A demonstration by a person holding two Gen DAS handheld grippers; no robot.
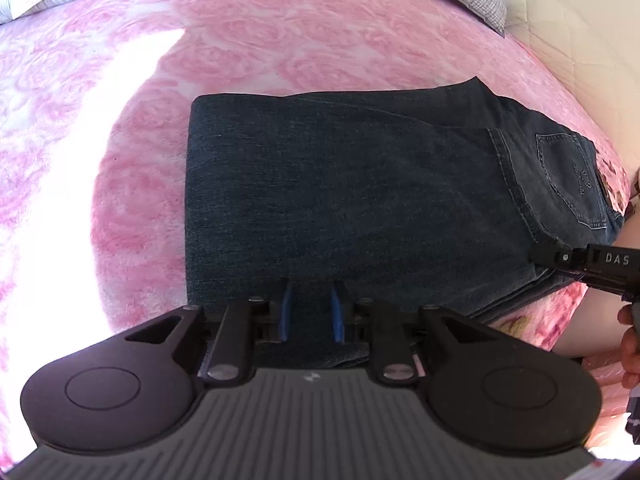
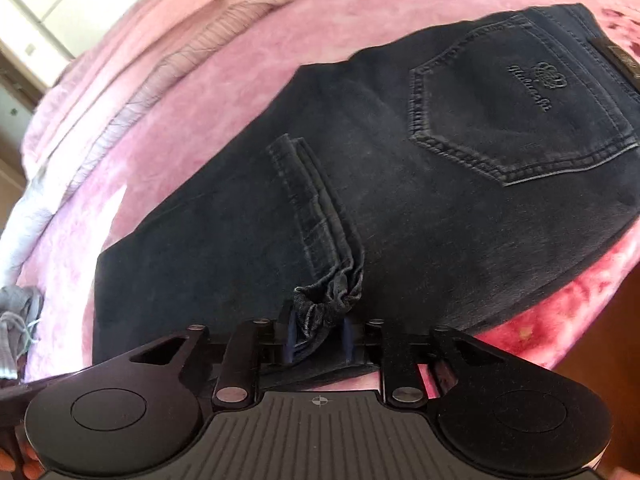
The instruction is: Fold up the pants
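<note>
Jeans (image 1: 352, 184) lie on the bed (image 1: 240, 44), already folded once along their length, one leg stacked on the other, and once across, so the hems (image 2: 316, 200) rest on the seat just short of the back pocket (image 2: 520, 116); that much reads as done.

Left of the left claw (image 1: 310, 308) is the crosswise fold, a clean straight edge with bare pink blanket beyond it; ahead of that claw the denim lies flat and smooth; to its right sit the pocket and waistband, with the right claw (image 1: 538, 254) coming in at the near corner of the stack. The left claw's blue pads (image 1: 286, 308) stand a narrow way apart with the near edge of the jeans between them; whether they actually pinch the cloth I cannot tell from this angle.

In the right wrist view, left of the right claw (image 2: 320, 338) is the folded leg panel; straight ahead the hems bunch into a crumpled corner that runs down between its pads; the pads look partly closed around that bunch, pressing it loosely rather than tightly; to the right, the seat and pocket stretch off toward the blanket edge.

What is left, by my judgement: the hem corner is rumpled and wants straightening; the bundle is also long enough to take one more crosswise fold, bringing the left fold over toward the waistband; then a smoothing pass.
</note>
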